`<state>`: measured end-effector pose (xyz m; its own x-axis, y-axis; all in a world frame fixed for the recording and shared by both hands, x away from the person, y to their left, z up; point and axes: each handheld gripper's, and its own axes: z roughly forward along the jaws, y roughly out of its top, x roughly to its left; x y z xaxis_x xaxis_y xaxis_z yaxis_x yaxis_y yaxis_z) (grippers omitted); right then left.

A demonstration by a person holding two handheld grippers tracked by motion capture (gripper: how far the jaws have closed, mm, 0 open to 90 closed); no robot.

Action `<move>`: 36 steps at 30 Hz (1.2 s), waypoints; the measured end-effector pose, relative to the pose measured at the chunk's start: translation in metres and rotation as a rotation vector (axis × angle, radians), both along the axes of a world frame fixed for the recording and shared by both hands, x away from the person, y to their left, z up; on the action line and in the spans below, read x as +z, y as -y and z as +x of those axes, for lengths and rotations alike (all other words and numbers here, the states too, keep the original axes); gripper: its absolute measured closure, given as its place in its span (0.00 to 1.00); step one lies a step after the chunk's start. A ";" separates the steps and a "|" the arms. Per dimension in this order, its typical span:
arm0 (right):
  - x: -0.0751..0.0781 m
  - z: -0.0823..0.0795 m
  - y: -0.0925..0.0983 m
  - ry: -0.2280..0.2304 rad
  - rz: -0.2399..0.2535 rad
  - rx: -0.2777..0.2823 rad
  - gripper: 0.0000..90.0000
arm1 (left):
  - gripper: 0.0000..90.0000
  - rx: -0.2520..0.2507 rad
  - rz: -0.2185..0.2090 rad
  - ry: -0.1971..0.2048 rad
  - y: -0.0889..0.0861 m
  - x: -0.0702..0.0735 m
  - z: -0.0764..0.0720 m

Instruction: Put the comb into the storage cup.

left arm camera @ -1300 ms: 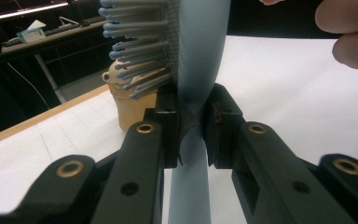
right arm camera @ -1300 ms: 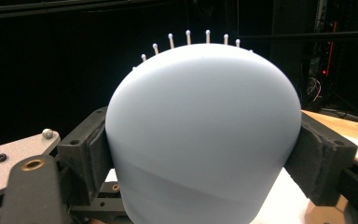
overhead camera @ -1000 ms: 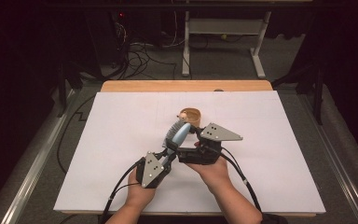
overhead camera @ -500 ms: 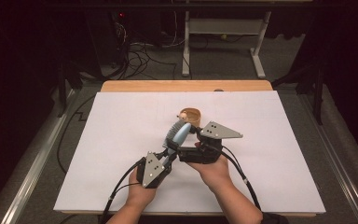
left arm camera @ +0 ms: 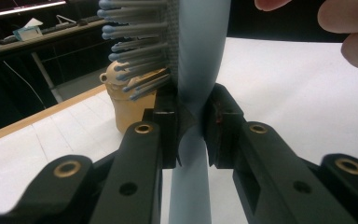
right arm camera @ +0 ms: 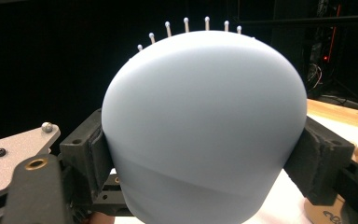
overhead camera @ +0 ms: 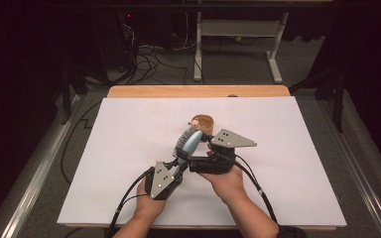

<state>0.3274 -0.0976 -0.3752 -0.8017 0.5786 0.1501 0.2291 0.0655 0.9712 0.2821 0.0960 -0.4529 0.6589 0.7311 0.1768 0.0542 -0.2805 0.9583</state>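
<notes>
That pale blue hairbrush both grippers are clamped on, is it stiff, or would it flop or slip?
The hairbrush probably handles as stiff: it stands straight between the left gripper at its neck and the right gripper across its head. Its smooth, rounded back looks slippery. The bristles would likely bend when pressed.

One pale blue hairbrush is sitting in the scene, and one small tan wooden cup is standing just beyond it. Two grippers are showing, the left gripper and the right gripper, over one white table sheet.
</notes>
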 end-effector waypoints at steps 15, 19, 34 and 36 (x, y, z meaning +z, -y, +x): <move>0.002 -0.001 -0.003 0.007 -0.001 -0.005 0.23 | 0.74 -0.014 -0.009 -0.029 -0.003 0.001 0.003; 0.003 -0.001 -0.002 0.007 0.001 -0.010 0.23 | 0.66 -0.013 -0.015 -0.043 -0.004 0.001 0.004; 0.007 0.000 0.003 0.029 -0.005 -0.036 0.23 | 0.31 -0.057 -0.024 -0.139 -0.011 0.001 0.012; 0.007 0.000 0.004 0.034 -0.008 -0.038 0.23 | 0.27 -0.066 -0.028 -0.143 -0.011 0.001 0.012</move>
<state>0.3275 -0.1014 -0.3679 -0.7834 0.6101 0.1186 0.1984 0.0646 0.9780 0.2937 0.1072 -0.4520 0.7228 0.6886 0.0579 0.1727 -0.2612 0.9497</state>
